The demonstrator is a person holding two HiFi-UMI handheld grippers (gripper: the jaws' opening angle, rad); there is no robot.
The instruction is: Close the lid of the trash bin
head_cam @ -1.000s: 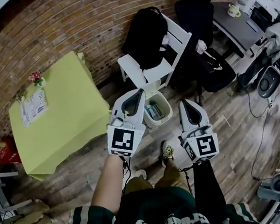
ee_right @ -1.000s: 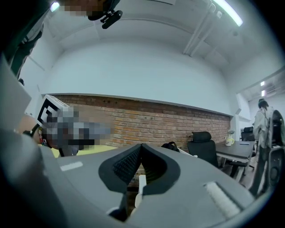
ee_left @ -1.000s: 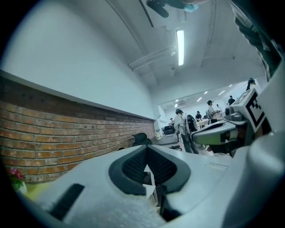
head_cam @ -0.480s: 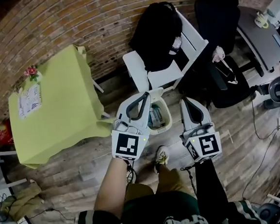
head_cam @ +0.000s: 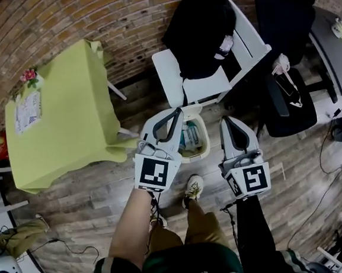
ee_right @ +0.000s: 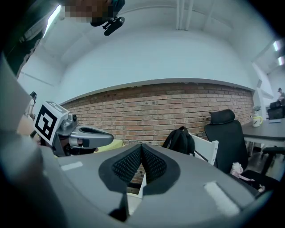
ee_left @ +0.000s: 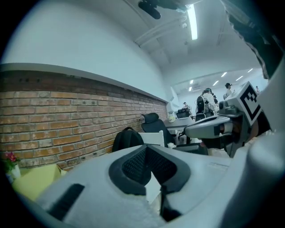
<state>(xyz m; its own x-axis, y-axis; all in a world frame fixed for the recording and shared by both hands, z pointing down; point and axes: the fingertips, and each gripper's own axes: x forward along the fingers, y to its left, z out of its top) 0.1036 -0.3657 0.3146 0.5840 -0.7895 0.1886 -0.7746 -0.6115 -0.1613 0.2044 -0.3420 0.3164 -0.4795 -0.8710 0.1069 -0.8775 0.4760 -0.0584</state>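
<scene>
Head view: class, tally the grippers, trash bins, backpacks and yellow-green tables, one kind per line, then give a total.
Grippers: 2, left gripper and right gripper
Trash bin: 1
Backpack: 1
Yellow-green table: 1
Total: 5

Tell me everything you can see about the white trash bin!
The trash bin is small, white and looks plastic. It stands on the wooden floor in front of the white chair. Its lid is tipped up at the back, so it is open, with bluish-white rubbish inside. The left tool covers its left edge.
</scene>
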